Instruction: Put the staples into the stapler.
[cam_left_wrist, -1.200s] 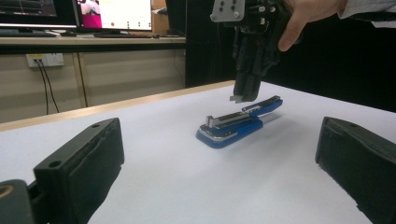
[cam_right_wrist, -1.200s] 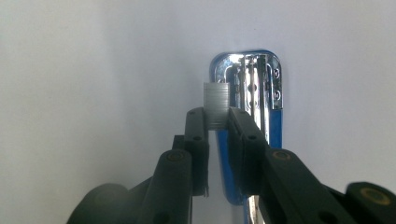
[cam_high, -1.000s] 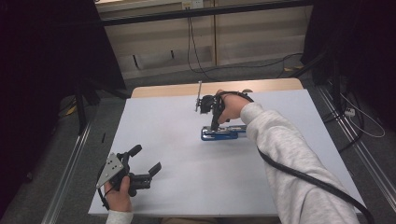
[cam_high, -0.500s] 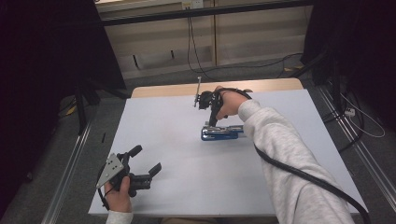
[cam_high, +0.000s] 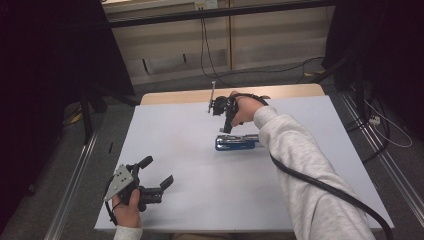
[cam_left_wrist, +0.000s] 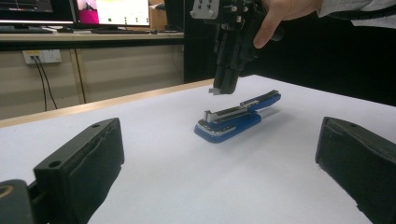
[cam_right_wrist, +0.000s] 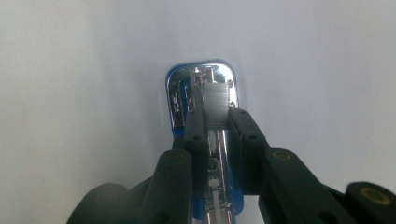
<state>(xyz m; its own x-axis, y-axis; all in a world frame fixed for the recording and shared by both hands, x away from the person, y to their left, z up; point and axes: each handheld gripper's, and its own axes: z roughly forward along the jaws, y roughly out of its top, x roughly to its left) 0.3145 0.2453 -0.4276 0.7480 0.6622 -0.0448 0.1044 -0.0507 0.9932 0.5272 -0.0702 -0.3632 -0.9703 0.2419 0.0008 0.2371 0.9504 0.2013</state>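
At lower left of the high view, our left gripper (cam_high: 152, 182) rests wide open and empty on the table (cam_high: 180, 150). At centre, our right gripper (cam_right_wrist: 215, 116) pinches a staple strip (cam_right_wrist: 216, 101) above the opened blue stapler (cam_high: 236, 143), seemingly to reload it.

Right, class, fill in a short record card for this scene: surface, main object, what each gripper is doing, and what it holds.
Surface: white table top
Main object: blue stapler, lying open on the table
Right gripper: held above the stapler, jaws pointing down
Right gripper holds: small strip of staples, pinched between the jaws
Left gripper: near the table's front left corner, jaws wide apart
Left gripper holds: nothing
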